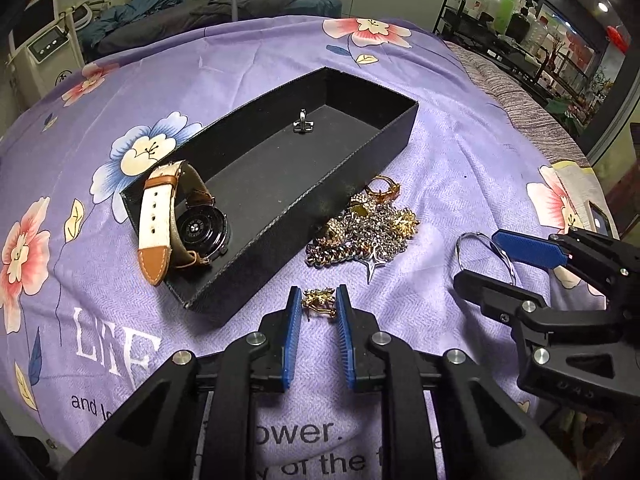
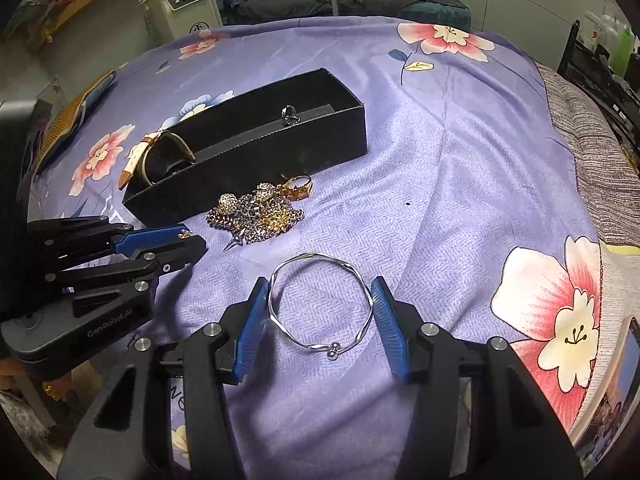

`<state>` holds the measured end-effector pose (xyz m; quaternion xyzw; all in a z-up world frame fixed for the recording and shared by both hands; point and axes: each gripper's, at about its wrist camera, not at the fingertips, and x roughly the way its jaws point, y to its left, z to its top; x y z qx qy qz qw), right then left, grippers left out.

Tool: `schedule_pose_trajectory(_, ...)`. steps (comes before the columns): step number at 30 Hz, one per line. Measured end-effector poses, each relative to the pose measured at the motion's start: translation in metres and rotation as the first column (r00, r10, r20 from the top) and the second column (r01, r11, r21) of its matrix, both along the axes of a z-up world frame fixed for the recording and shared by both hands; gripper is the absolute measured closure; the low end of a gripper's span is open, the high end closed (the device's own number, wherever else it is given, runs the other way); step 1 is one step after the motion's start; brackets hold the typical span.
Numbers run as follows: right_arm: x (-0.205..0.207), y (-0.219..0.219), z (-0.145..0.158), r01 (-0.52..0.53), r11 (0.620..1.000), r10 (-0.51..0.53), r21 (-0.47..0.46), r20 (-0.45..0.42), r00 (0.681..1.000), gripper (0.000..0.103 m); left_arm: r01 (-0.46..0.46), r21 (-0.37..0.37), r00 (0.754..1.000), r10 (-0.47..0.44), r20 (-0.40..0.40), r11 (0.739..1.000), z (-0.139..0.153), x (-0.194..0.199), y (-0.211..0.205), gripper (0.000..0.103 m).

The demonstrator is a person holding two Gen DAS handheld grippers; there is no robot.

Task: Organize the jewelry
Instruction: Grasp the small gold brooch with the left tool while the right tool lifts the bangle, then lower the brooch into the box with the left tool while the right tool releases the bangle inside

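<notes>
Blue pads of the left gripper pinch a small gold brooch on the cloth, just short of the tray, whose long axis runs away up-right. Right gripper stands half open around the bangle, pads touching its sides; grip unclear. Brooch's underside is hidden.

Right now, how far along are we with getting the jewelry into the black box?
Done: the watch and a small silver ring are in the black box. In hand: the left gripper has its jaws on a small gold piece; the right gripper brackets the silver bangle, seemingly touching it. Left: the tangled chain pile and gold ring beside the box.
</notes>
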<state>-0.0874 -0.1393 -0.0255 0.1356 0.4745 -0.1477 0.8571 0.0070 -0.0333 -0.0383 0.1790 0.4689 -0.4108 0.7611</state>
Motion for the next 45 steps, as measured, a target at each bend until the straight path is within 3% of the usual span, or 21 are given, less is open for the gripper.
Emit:
schedule_pose_trajectory(9,0.007,0.009,0.006,-0.04,0.999,0.04,-0.009,0.007,0.999,0.05,-0.02,-0.049,1.0,0.02,0.008,0.999,0.021,-0.003,0.02,0.086)
schedule_pose_trajectory(17,0.042,0.005,0.041,-0.079,0.994,0.086,-0.077,0.097,0.992,0.05,-0.027,-0.107,0.994,0.038,0.098,0.994,0.058,0.017,0.018,0.086)
schedule_pose_trajectory(20,0.059,-0.006,0.053,-0.064,0.996,0.072,-0.063,0.132,0.989,0.05,-0.038,-0.112,0.991,0.051,0.12,0.993,0.064,0.032,0.015,0.086)
schedule_pose_trajectory(29,0.104,-0.031,0.056,-0.032,0.999,0.026,0.031,0.161,0.987,0.05,-0.043,-0.087,0.994,0.051,0.091,0.995,0.051,0.06,0.003,0.086)
schedule_pose_trajectory(36,0.117,-0.033,0.046,-0.027,0.999,0.022,0.034,0.151,0.988,0.047,-0.045,-0.078,0.994,0.052,0.095,0.996,0.045,0.063,0.001,0.085)
schedule_pose_trajectory(37,0.117,-0.034,0.045,-0.023,0.999,0.018,0.034,0.15,0.988,0.04,-0.045,-0.078,0.994,0.052,0.094,0.996,0.045,0.063,0.001,0.084)
schedule_pose_trajectory(38,0.117,-0.034,0.045,-0.014,0.999,0.009,0.034,0.151,0.989,0.039,-0.044,-0.081,0.994,0.051,0.093,0.996,0.046,0.063,0.002,0.081)
schedule_pose_trajectory(42,0.115,-0.035,0.048,-0.003,1.0,-0.001,0.022,0.159,0.987,0.039,-0.042,-0.086,0.991,0.053,0.127,0.995,0.05,0.058,0.004,0.044)
schedule_pose_trajectory(45,0.112,-0.036,0.05,0.003,1.0,-0.004,0.01,0.151,0.989,0.039,-0.037,-0.074,0.983,0.049,0.175,0.997,0.055,0.051,0.006,0.028)
